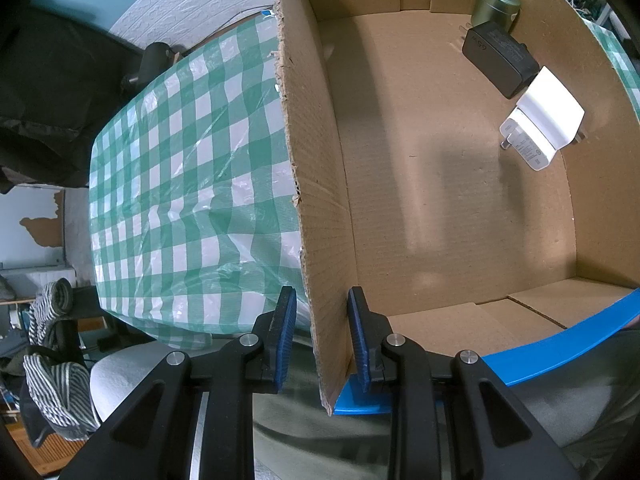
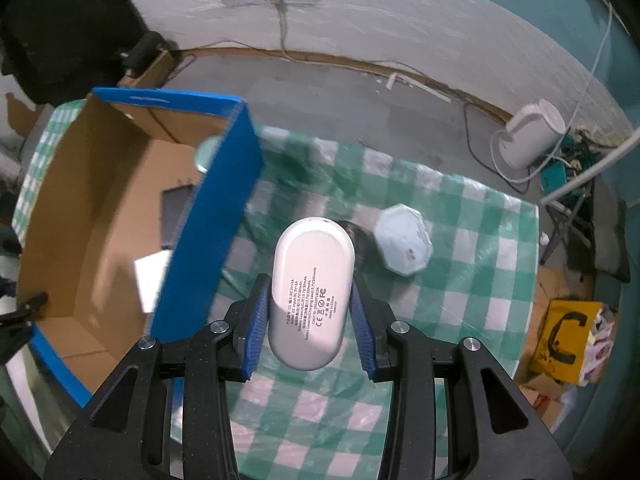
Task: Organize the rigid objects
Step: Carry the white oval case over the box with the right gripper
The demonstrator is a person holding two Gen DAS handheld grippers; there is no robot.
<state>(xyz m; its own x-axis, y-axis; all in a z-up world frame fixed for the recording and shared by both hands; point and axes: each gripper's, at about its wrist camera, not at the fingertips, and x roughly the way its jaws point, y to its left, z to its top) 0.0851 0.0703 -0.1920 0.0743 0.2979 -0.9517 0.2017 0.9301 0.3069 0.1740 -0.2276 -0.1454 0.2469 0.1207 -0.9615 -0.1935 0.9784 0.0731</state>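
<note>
The left gripper [image 1: 322,336] is clenched on the cardboard box's [image 1: 308,200] side wall, steadying it. To the right of the box, above the checked tablecloth [image 2: 460,280], the right gripper [image 2: 310,316] grasps a white earbud charging case [image 2: 312,292]. This looks like the carry step; next it needs swinging over the blue wall and lowering in. Inside (far corner): 1 green tin [image 1: 496,4], 1 black charger [image 1: 500,60], 1 white charger [image 1: 540,120].
</note>
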